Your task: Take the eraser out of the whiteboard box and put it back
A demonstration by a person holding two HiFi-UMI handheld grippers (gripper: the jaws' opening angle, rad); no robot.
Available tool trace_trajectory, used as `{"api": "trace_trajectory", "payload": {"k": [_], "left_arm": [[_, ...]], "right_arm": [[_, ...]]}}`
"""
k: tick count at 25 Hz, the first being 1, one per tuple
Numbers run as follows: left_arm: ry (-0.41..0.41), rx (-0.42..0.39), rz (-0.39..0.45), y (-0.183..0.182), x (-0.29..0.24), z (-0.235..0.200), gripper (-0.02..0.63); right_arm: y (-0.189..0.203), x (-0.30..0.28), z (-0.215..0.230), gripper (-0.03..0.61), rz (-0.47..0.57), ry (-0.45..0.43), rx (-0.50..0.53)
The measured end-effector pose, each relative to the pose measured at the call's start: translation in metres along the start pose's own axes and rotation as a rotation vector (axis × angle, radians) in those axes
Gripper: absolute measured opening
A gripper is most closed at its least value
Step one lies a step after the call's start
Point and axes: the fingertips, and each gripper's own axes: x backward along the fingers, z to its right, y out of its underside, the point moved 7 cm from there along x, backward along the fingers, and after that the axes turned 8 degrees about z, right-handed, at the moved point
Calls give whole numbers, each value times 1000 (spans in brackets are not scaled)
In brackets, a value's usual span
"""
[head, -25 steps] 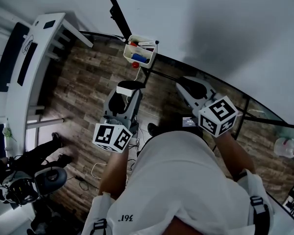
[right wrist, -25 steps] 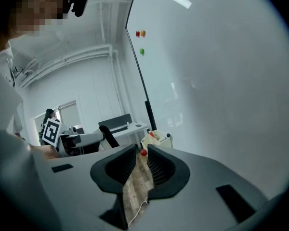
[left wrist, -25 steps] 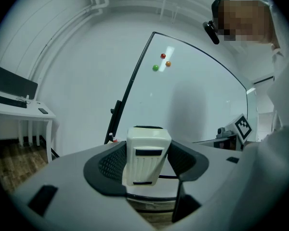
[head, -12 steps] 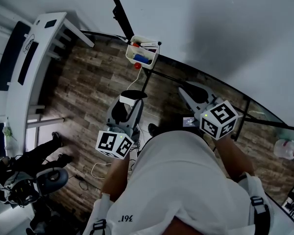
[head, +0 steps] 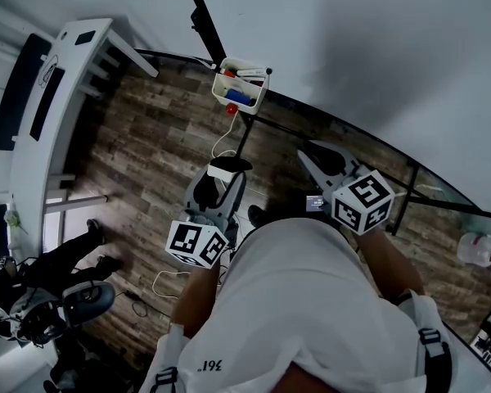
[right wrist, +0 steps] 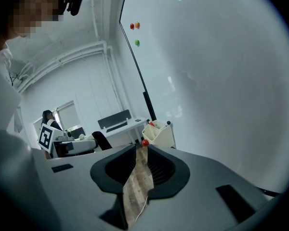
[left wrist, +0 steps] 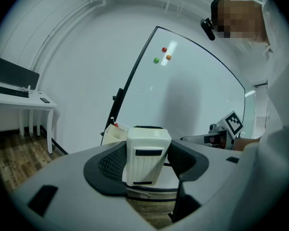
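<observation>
Ribbed white plastic block eraser (left wrist: 144, 159) clamped between ridged black pads (left wrist: 111, 165) of left gripper (left wrist: 147, 146), right gripper (right wrist: 142, 147) drawn together, empty

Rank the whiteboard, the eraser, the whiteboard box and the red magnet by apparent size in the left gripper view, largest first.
1. whiteboard
2. eraser, which looks bigger because it is nearest the camera
3. whiteboard box, partly hidden behind the eraser, so its true size against the eraser is unsure
4. red magnet
</observation>
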Motion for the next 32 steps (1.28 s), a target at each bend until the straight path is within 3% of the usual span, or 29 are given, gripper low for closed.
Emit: {"api": "trace_trajectory", "payload": {"k": [16, 32], "left_arm": [[8, 7, -18, 1, -8, -6, 272], [13, -18, 6, -16, -29, -26, 272]], "right_arm": [[3, -2, 4, 89, -12, 15, -28], [-17, -21, 9, 89, 6, -1, 9]]}}
